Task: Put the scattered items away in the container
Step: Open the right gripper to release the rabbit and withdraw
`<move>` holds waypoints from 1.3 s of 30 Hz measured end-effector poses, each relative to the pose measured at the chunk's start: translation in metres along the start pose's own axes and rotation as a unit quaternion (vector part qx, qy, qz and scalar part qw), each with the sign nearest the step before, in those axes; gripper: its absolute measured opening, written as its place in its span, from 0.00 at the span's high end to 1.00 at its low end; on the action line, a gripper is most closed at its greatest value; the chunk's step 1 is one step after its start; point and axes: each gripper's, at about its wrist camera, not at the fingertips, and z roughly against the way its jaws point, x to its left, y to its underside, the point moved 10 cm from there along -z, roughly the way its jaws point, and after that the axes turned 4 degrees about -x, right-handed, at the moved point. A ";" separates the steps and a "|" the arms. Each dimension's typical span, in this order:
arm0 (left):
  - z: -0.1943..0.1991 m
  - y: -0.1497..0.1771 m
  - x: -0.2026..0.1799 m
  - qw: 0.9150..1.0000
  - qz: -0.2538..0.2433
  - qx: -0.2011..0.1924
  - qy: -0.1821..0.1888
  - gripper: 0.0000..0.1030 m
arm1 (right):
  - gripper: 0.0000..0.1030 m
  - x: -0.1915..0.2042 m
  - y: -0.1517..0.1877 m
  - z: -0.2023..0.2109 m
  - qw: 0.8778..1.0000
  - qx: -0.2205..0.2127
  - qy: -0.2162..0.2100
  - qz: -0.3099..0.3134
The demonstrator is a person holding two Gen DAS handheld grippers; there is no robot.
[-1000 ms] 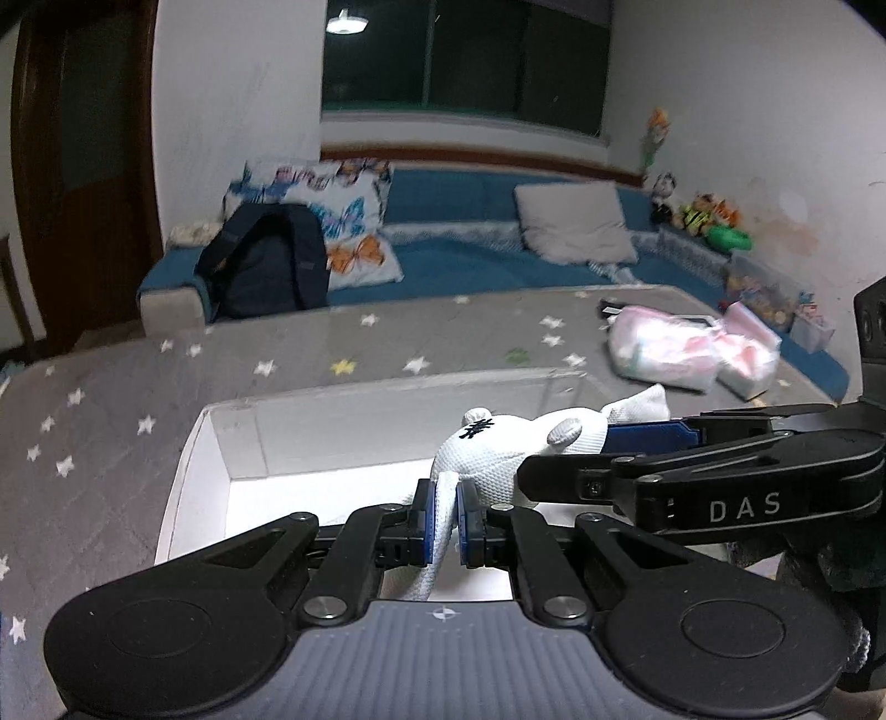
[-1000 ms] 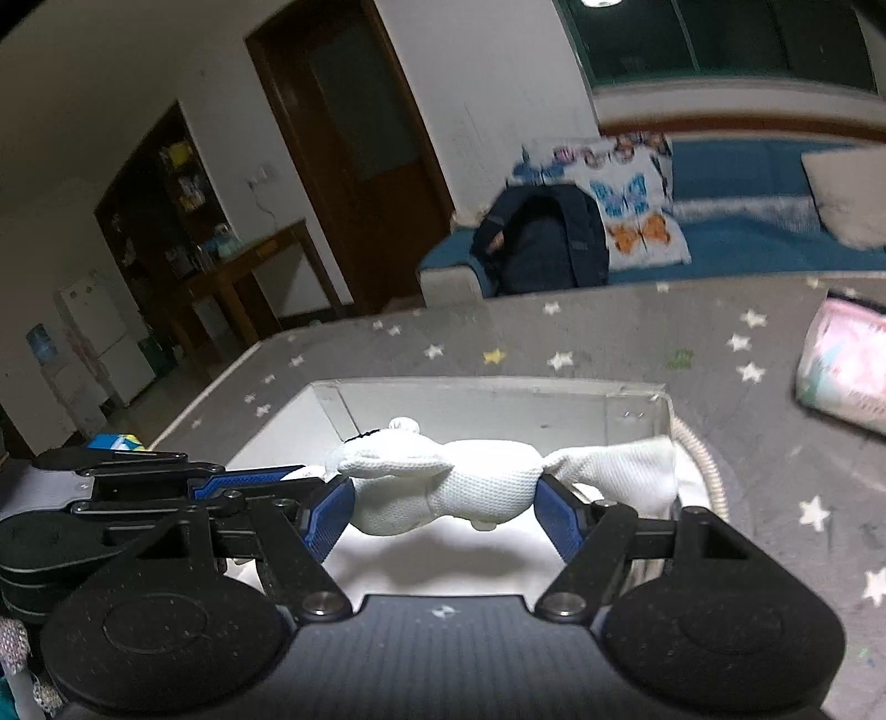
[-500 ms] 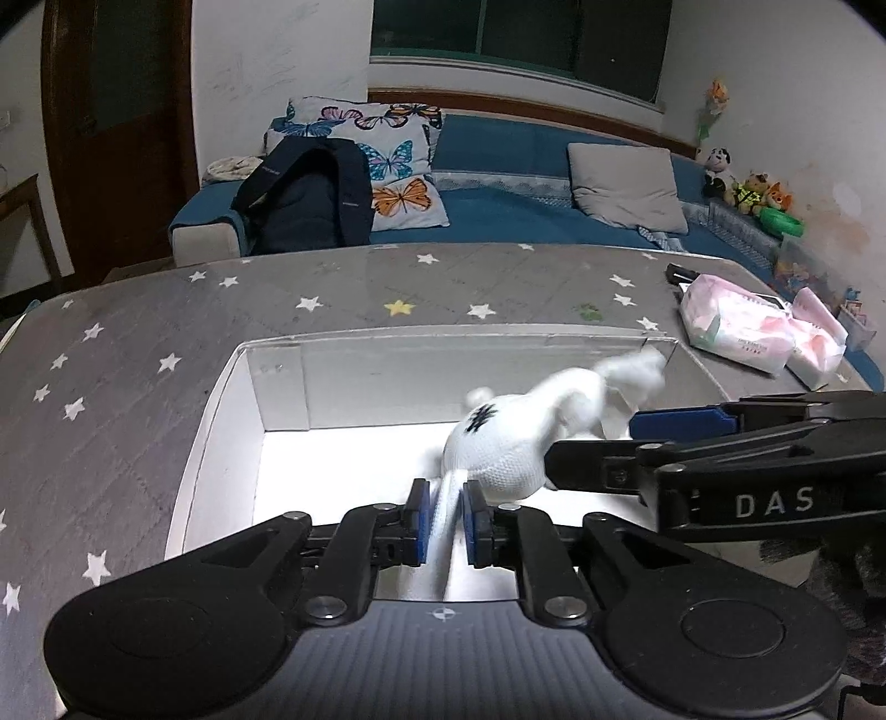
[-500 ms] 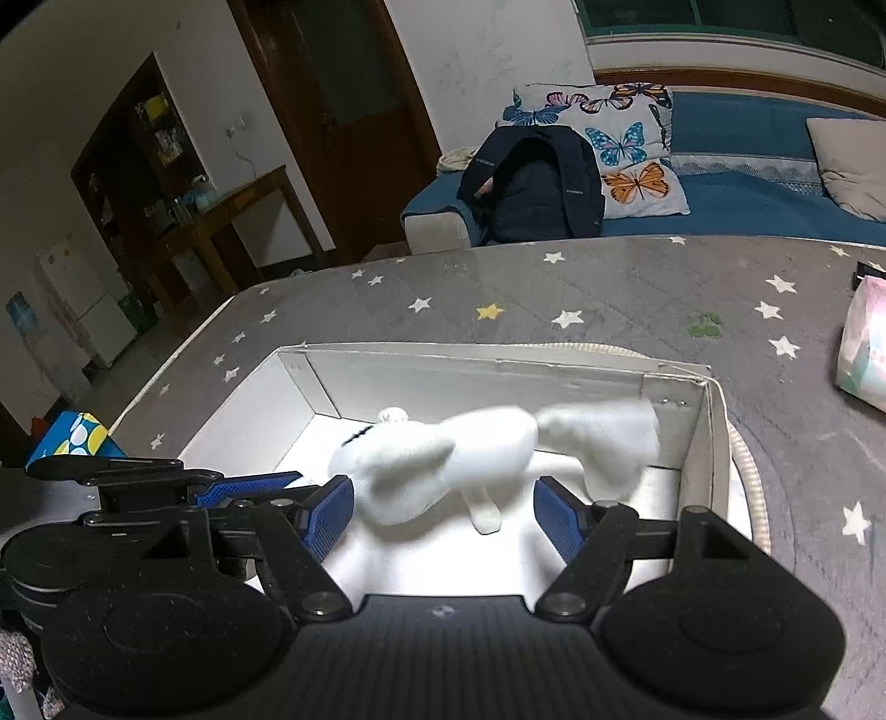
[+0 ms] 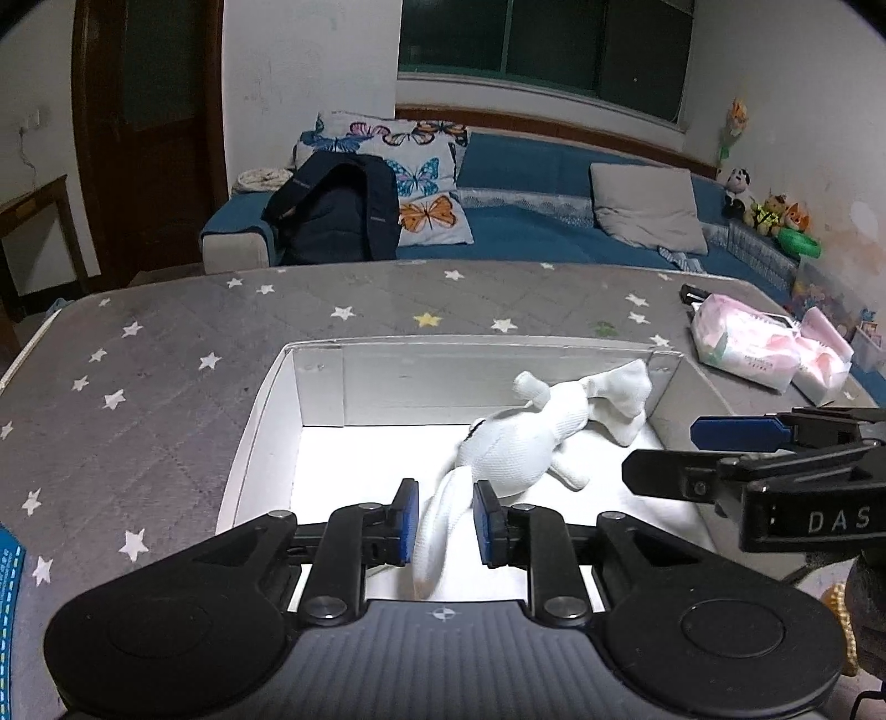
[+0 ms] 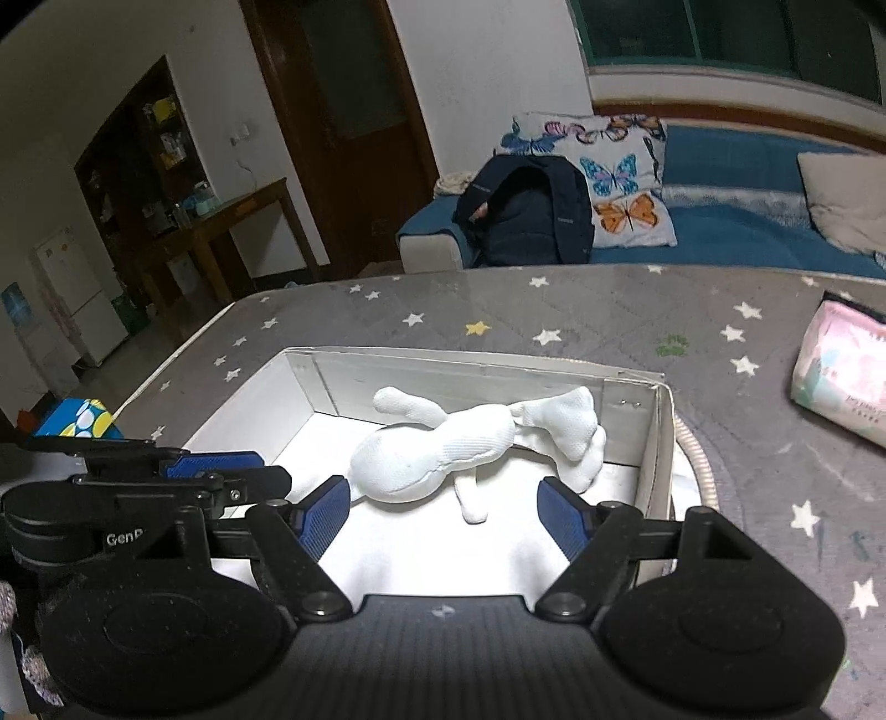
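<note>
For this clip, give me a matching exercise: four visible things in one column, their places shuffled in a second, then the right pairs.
Things:
1. white plush toy
2. pink tissue pack
3. dark backpack
4. butterfly pillow

Places:
A. on the blue sofa, leaning behind the backpack
B. on the starred cover, right of the box
C. lying inside the white box
D. at the sofa's left end

Pairs: 1-C, 2-B, 3-D, 4-A

Blue sofa (image 5: 531,232) under dark window (image 5: 542,39), white walls (image 5: 310,72), brown door (image 5: 149,127).

Knitted cloth toy (image 5: 512,451); matt cardboard box (image 5: 266,421).
</note>
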 end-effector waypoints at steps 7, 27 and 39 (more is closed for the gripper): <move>0.024 0.007 -0.013 1.000 0.015 -0.014 0.009 0.77 | 0.20 0.013 0.007 0.029 0.999 -0.030 0.000 0.028; 0.083 0.045 -0.065 0.997 0.026 -0.034 0.059 0.77 | 0.15 0.014 0.071 0.120 0.996 -0.069 0.014 0.059; 0.074 0.074 -0.114 0.994 0.007 0.006 0.111 0.74 | 0.15 0.016 0.117 0.127 0.997 -0.044 0.019 0.065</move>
